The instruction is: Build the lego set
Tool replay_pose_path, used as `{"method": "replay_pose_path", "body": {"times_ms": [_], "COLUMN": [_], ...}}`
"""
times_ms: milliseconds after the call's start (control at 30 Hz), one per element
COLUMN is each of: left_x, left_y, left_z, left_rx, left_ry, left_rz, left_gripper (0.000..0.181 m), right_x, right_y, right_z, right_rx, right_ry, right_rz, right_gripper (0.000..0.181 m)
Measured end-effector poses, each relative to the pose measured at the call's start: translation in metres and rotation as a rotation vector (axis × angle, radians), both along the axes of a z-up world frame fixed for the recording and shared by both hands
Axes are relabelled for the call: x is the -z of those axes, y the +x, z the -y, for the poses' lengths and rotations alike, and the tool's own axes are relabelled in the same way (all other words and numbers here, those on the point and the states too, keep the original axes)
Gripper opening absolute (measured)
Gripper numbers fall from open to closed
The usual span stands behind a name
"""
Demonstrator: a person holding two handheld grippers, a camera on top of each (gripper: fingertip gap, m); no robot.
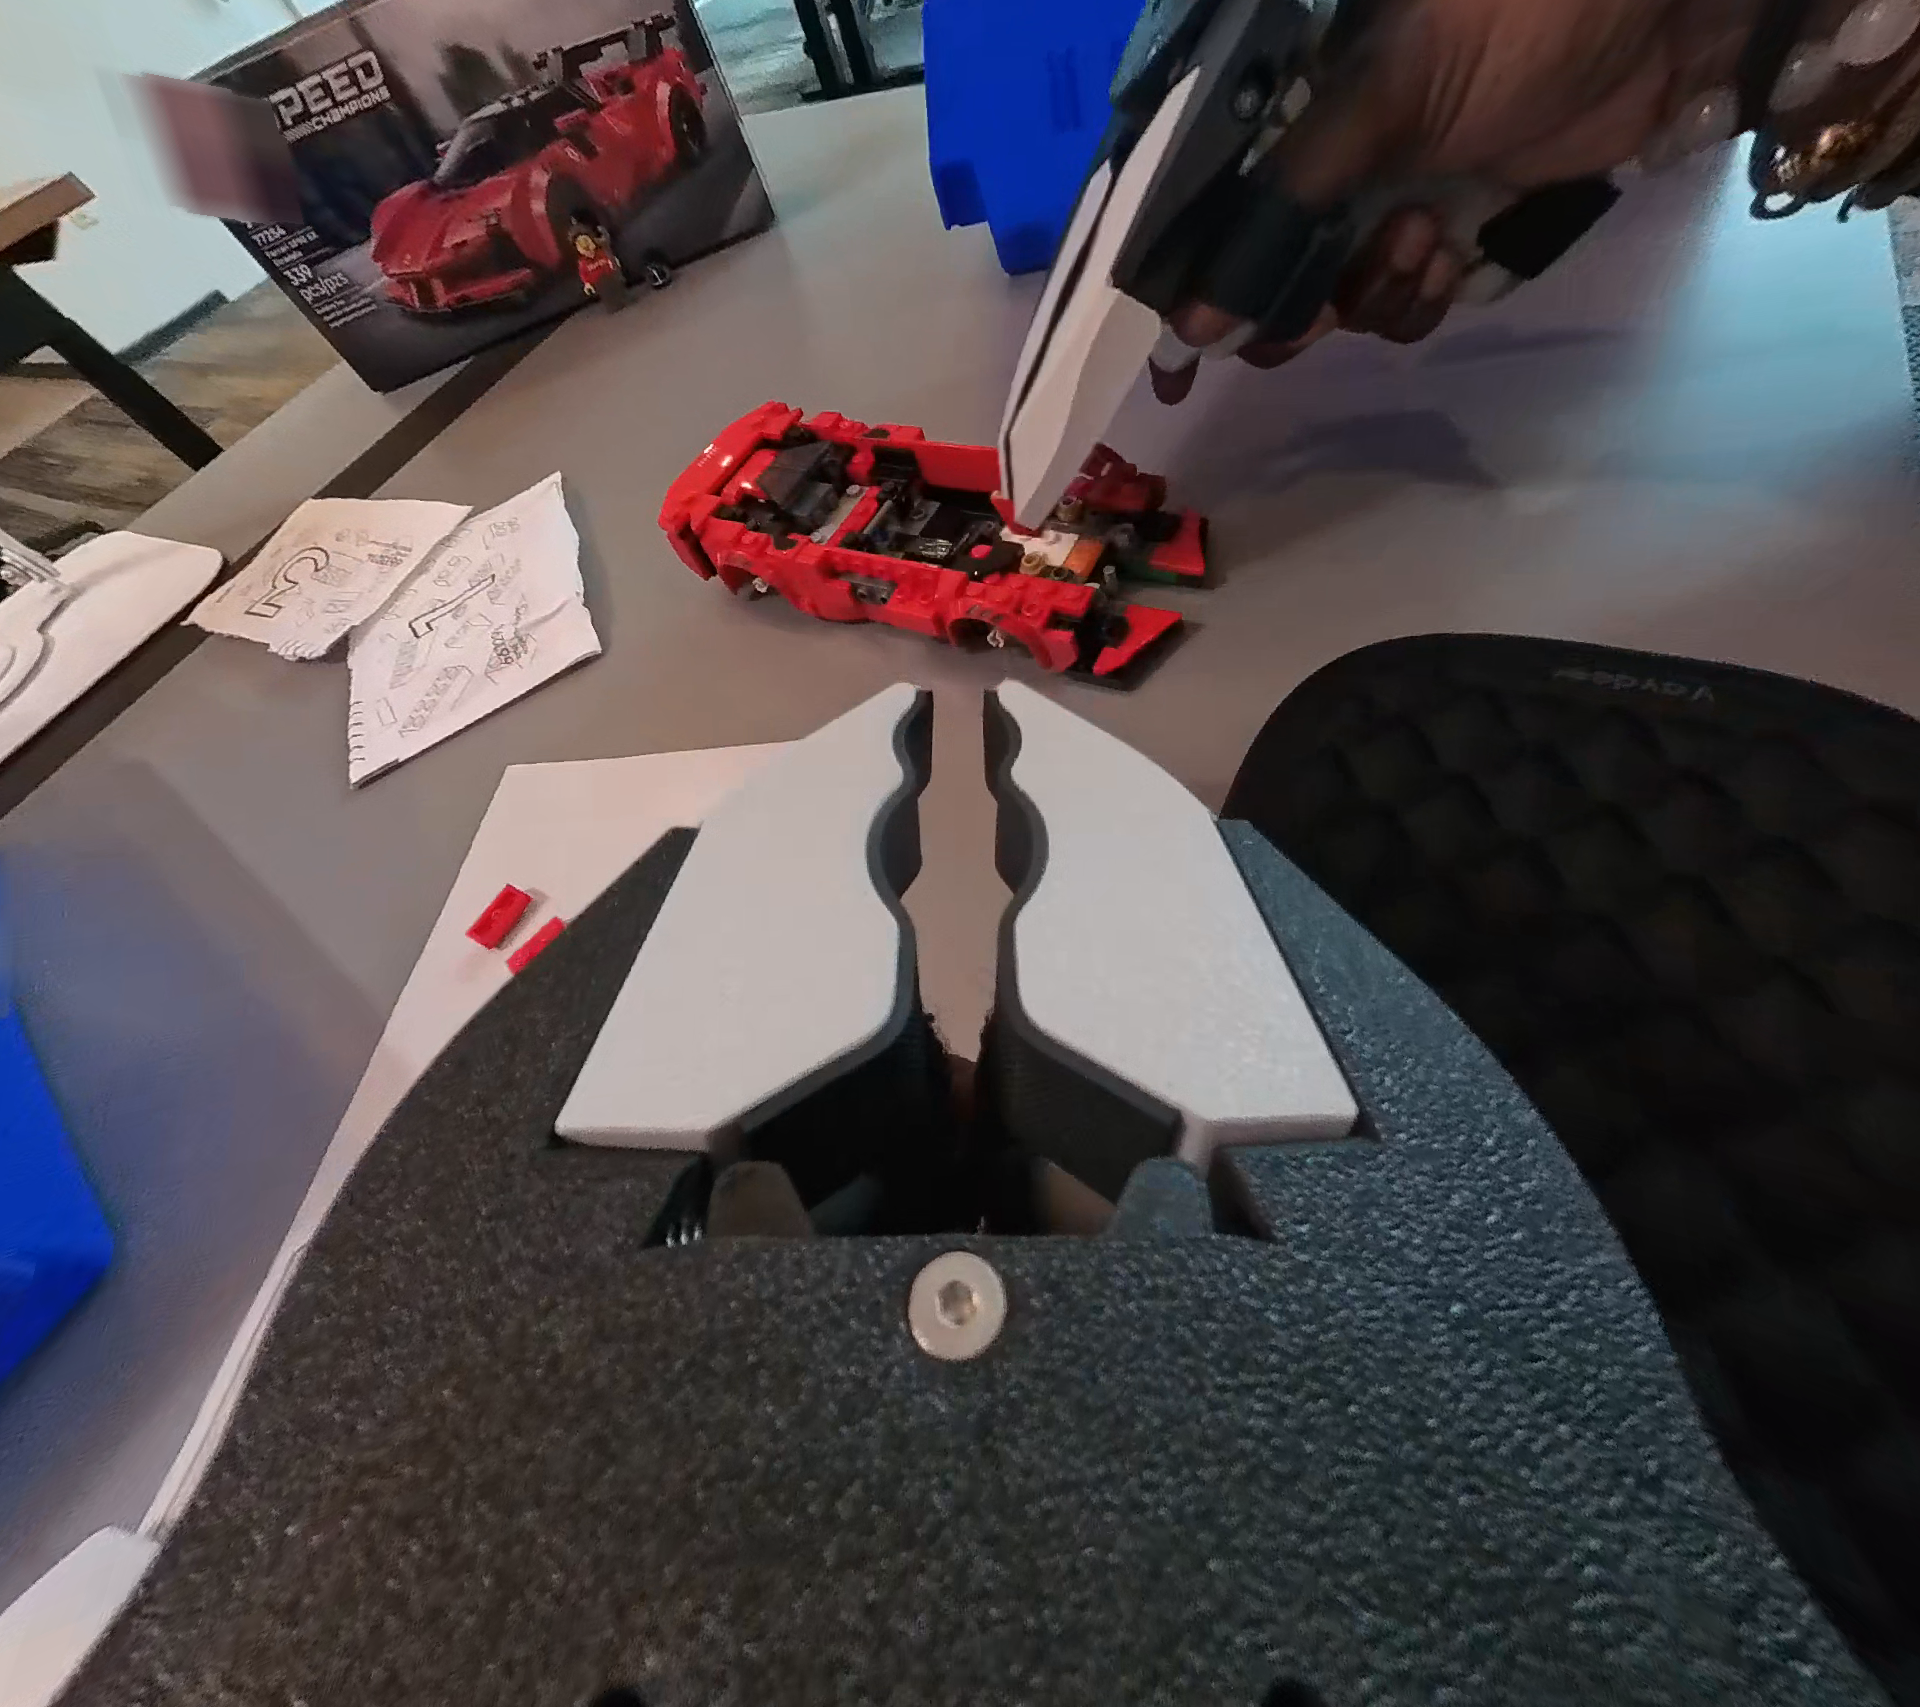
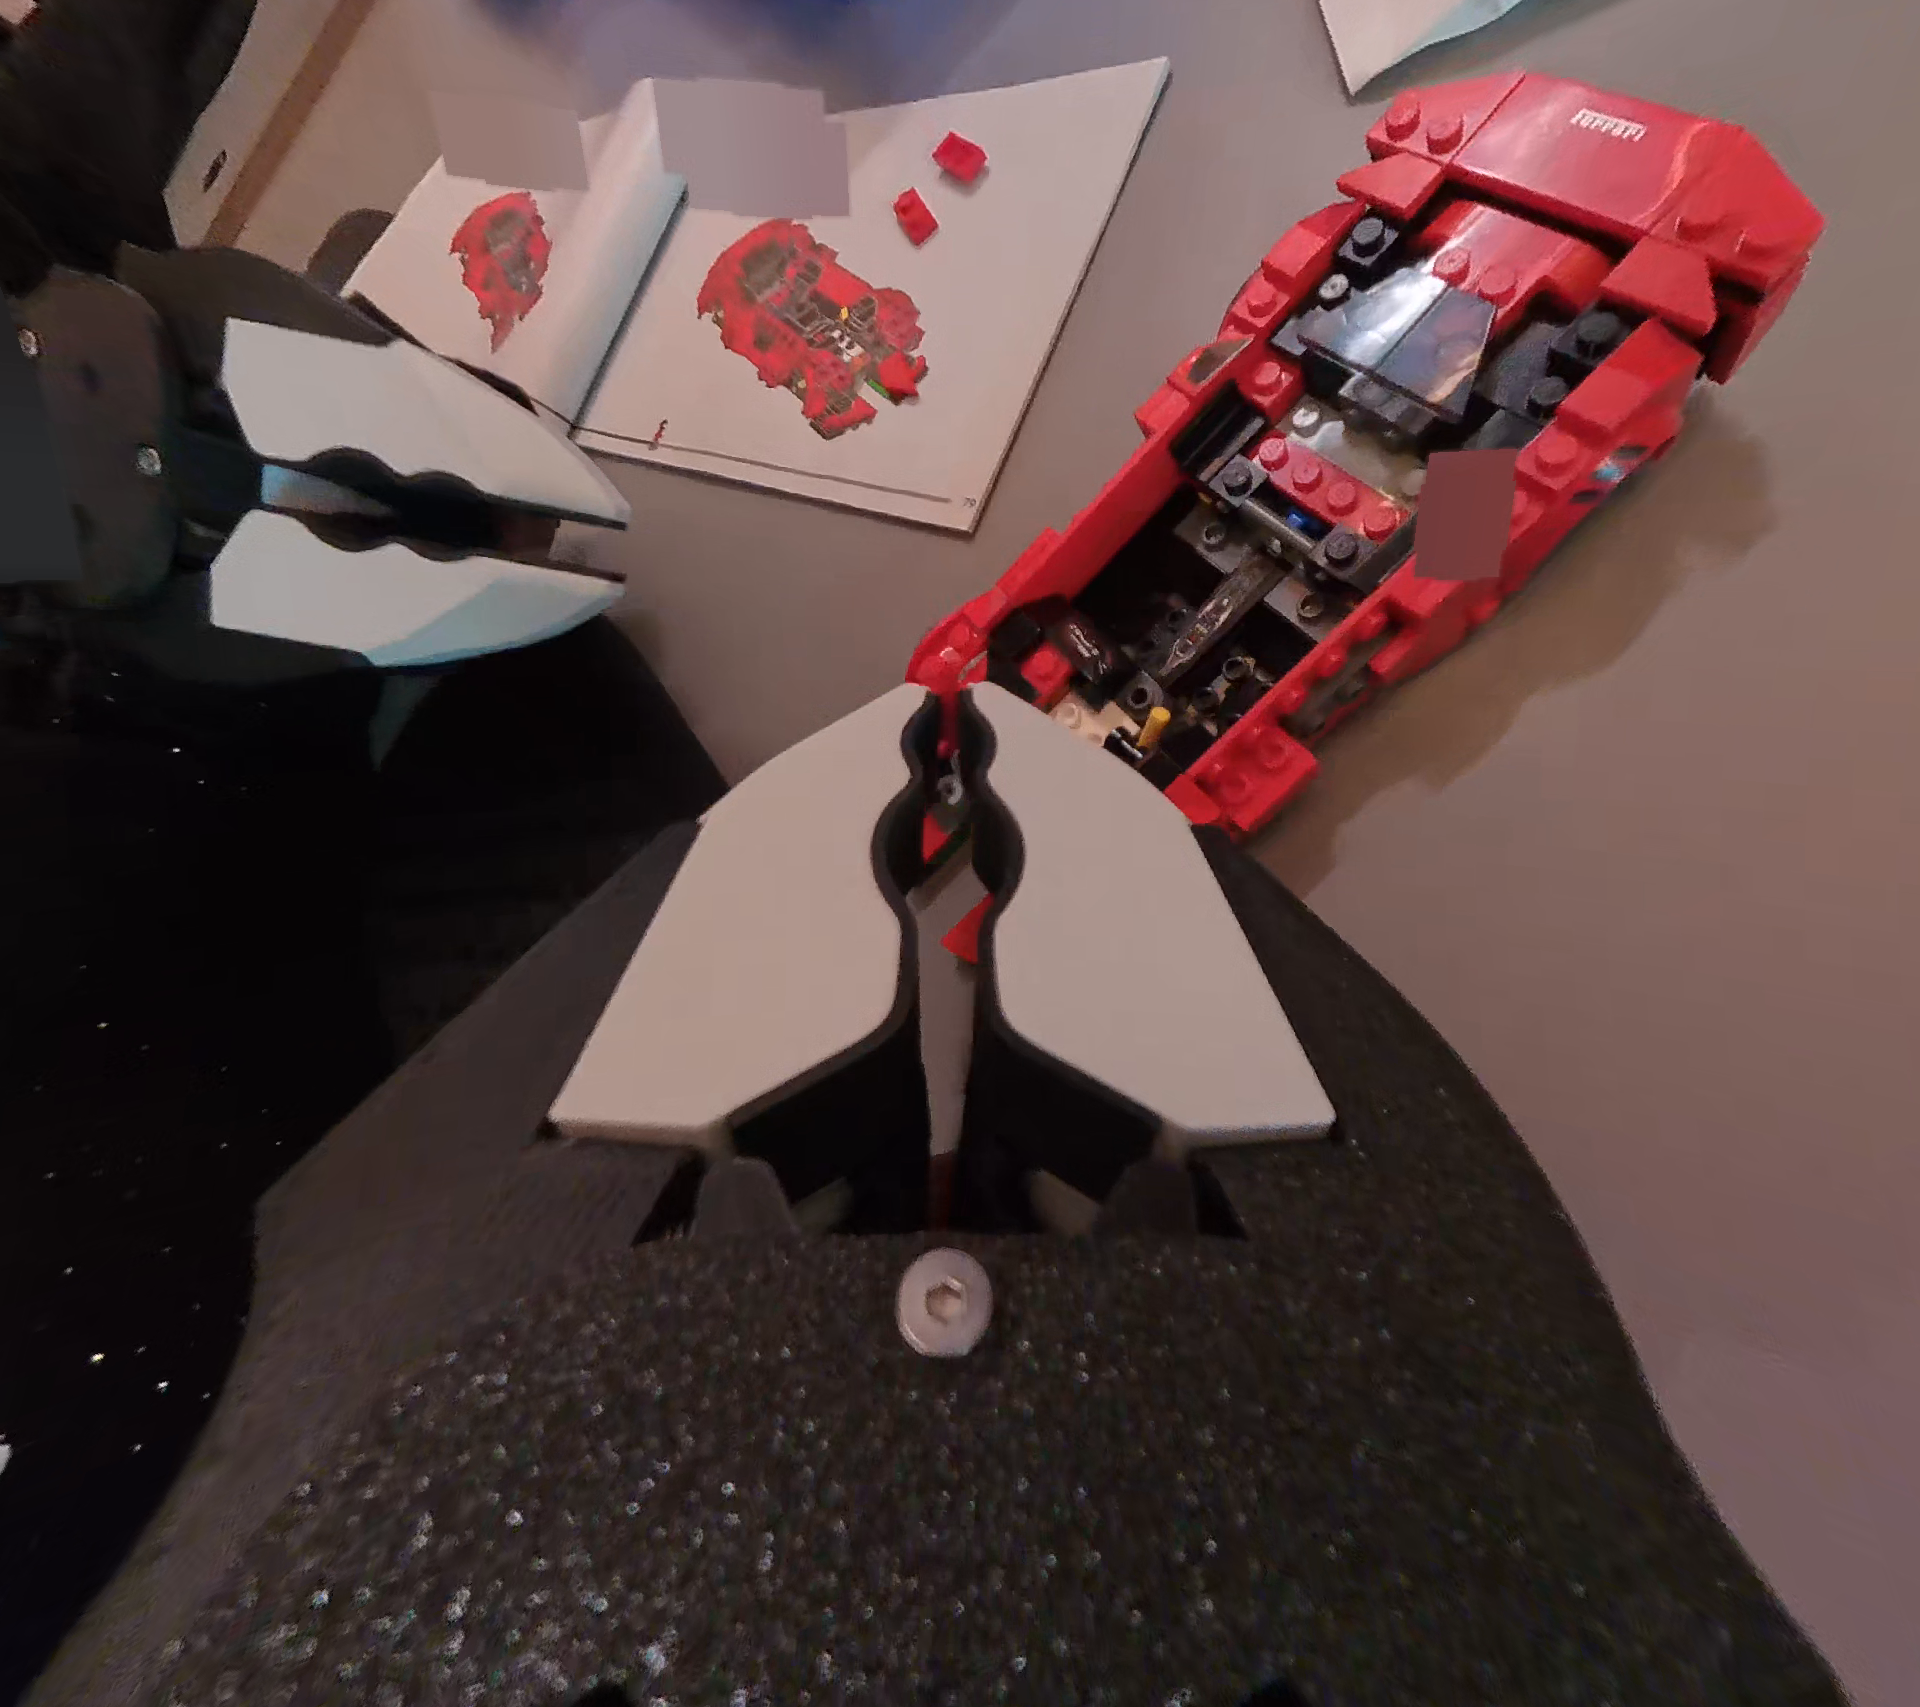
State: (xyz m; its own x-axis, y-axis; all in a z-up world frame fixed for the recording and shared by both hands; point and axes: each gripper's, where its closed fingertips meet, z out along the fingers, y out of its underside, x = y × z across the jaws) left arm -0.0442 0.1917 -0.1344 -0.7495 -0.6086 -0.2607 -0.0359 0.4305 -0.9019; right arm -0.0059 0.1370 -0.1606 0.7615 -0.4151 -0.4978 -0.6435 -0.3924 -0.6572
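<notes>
A partly built red Lego car (image 1: 831,561) lies on the grey table with its roof open; it also shows in the right wrist view (image 2: 1621,234). My right gripper (image 2: 948,707) is shut on a small red piece (image 2: 943,722) at the car's near end. In the left wrist view the right gripper (image 1: 1023,509) points steeply down into the car. My left gripper (image 1: 958,701) is shut and empty, just short of the car; it shows at the left of the right wrist view (image 2: 621,551). Two loose red pieces (image 2: 959,156) lie on the open instruction booklet (image 2: 1060,203).
The set's box (image 1: 499,151) stands at the back left. Torn paper bags (image 1: 416,618) lie left of the car. Blue bins (image 1: 1018,99) stand behind it. A black mesh seat (image 1: 1610,930) is near right. A person's hand (image 1: 1507,99) holds the right gripper. The tips of one gripper are about 8 cm away from the tips of the other.
</notes>
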Motion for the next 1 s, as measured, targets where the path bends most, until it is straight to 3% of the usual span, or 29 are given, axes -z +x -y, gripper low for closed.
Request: {"method": "replay_pose_path", "body": {"times_ms": [1000], "left_x": [0.016], "left_y": [0.001], "left_z": [0.015], "left_rx": [0.052], "left_ry": [0.027], "left_rz": [-0.074], "left_gripper": [0.01], "right_x": [0.0], "right_y": [0.0], "right_z": [-0.008], "right_rx": [0.037], "right_ry": [0.021], "right_rz": [-0.01], "right_gripper": [0.003]}}
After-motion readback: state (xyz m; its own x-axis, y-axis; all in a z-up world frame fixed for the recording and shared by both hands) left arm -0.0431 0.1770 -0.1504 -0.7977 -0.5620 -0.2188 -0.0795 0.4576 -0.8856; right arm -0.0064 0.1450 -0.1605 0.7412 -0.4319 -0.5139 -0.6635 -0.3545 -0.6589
